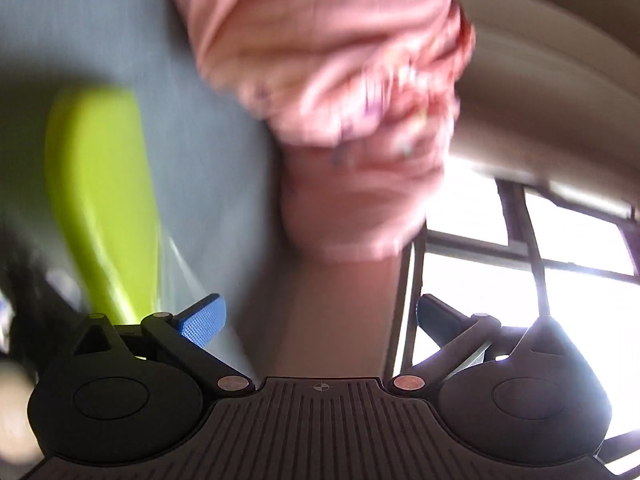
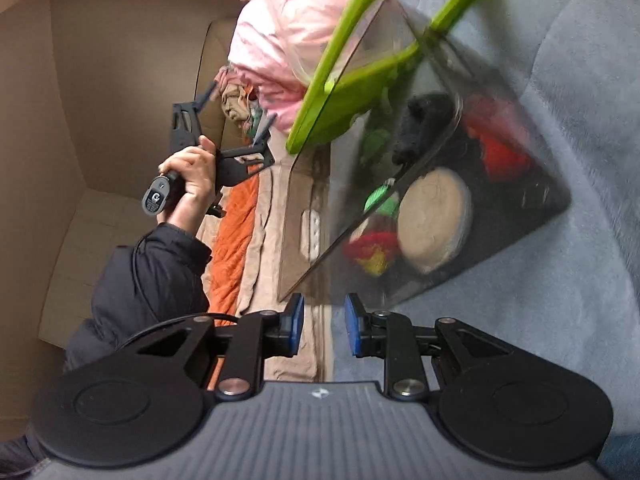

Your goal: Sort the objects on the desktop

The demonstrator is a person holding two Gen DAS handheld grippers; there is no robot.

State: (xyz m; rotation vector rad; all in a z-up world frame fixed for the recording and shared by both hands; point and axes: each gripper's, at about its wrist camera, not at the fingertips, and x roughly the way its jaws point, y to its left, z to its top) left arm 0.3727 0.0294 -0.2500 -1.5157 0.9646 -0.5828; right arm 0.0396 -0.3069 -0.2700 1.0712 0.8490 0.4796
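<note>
Left wrist view: heavily smeared by motion. Left gripper [image 1: 320, 316] spread wide, blue pads [image 1: 202, 320] apart, nothing between them. Beyond them, a blurred pink cloth [image 1: 340, 100]; to its left, a lime-green handle [image 1: 104, 192], cut off below by the gripper body. Glaring window [image 1: 560, 248] to the right of the cloth, washed out.

Right wrist view: right gripper [image 2: 324, 324] narrowly parted, gripping nothing. Just past its tips, a clear storage box [image 2: 516, 220] with green handle [image 2: 360, 92] on blue fabric [image 2: 580, 320]. Inside, blurred: a round tan item [image 2: 434, 222], something black [image 2: 424, 124], red [image 2: 500, 148] and green [image 2: 382, 196] pieces, unidentifiable. Left of the box, the left gripper [image 2: 236, 106] held aloft in the left hand [image 2: 192, 180], fingers splayed. Logo on its grip end unreadable.
</note>
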